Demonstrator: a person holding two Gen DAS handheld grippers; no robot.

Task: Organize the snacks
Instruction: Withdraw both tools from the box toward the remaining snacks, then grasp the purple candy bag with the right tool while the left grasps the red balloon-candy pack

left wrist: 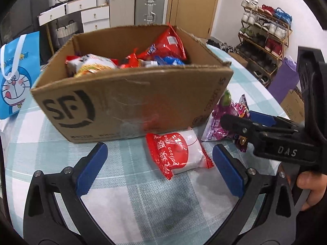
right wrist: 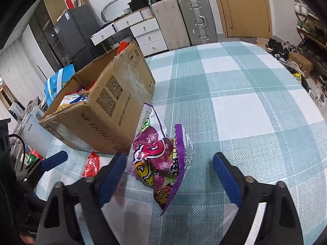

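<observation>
A red and white snack packet lies on the checked tablecloth in front of the cardboard box. My left gripper is open, one blue pad on each side of the packet and neither touching it. A purple snack bag stands crumpled beside the box's corner. My right gripper is open around that bag: the left pad is close to it, the right pad is well apart. In the left wrist view, the right gripper reaches the purple bag. Several snack packets fill the box.
A blue cartoon gift bag stands left of the box. The checked table stretches to the right. A hand grips the right tool. Suitcases, white drawers and a shoe rack stand beyond the table.
</observation>
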